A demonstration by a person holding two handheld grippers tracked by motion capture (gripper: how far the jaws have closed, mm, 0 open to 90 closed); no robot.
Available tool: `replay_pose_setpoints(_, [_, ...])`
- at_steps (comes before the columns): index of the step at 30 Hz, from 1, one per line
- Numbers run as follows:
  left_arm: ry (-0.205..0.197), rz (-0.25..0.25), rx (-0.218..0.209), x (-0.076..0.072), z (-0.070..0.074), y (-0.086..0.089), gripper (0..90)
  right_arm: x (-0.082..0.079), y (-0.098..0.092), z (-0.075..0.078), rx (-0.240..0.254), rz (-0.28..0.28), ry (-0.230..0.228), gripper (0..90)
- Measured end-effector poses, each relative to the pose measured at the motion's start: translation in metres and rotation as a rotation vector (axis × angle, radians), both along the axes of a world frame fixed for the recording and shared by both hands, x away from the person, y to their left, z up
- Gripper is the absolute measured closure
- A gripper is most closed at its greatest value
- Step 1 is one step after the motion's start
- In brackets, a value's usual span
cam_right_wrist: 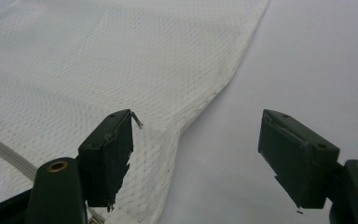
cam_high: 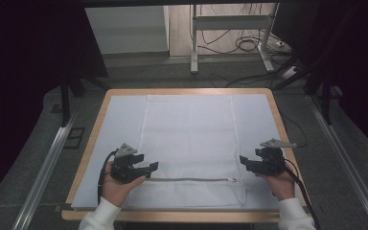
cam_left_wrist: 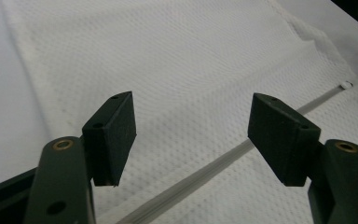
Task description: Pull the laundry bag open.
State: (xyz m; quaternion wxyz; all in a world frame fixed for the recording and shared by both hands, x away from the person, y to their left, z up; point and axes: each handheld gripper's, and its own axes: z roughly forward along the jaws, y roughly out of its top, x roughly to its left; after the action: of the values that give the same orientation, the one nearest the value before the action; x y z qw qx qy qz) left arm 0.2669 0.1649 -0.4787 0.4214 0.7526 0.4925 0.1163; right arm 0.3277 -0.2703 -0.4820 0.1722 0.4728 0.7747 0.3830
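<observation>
A white mesh bag (cam_high: 189, 139) lies flat on the table, with a grey zipper (cam_high: 191, 180) running across it near the front edge and the pull (cam_high: 233, 180) at its right end. My left gripper (cam_high: 152, 166) hovers at the bag's left side just above the zipper's left end. In the left gripper view, this gripper (cam_left_wrist: 191, 135) is open over the mesh and the zipper (cam_left_wrist: 223, 156), holding nothing. My right gripper (cam_high: 243, 161) sits at the bag's right edge, and in the right gripper view it (cam_right_wrist: 198, 154) is open, straddling the bag's edge (cam_right_wrist: 200, 100) without touching it.
The bag rests on a pale sheet bordered by the table's wooden rim (cam_high: 84, 158). Metal rails (cam_high: 48, 163) run along both sides of the table. Beyond the far edge stand a white desk frame (cam_high: 194, 43) and loose cables (cam_high: 249, 45) on the floor.
</observation>
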Motion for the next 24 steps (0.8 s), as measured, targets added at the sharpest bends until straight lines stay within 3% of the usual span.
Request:
replay_pose_setpoints(11, [0.009,-0.066,-0.006,0.0,0.006,-0.033,32.1,-0.002,-0.007,0.004,0.035,-0.012,-0.008,26.2])
replay_pose_setpoints(24, [0.041,-0.136,-0.006,0.001,0.003,-0.057,32.4,-0.002,-0.01,-0.001,0.026,-0.018,0.003,26.4])
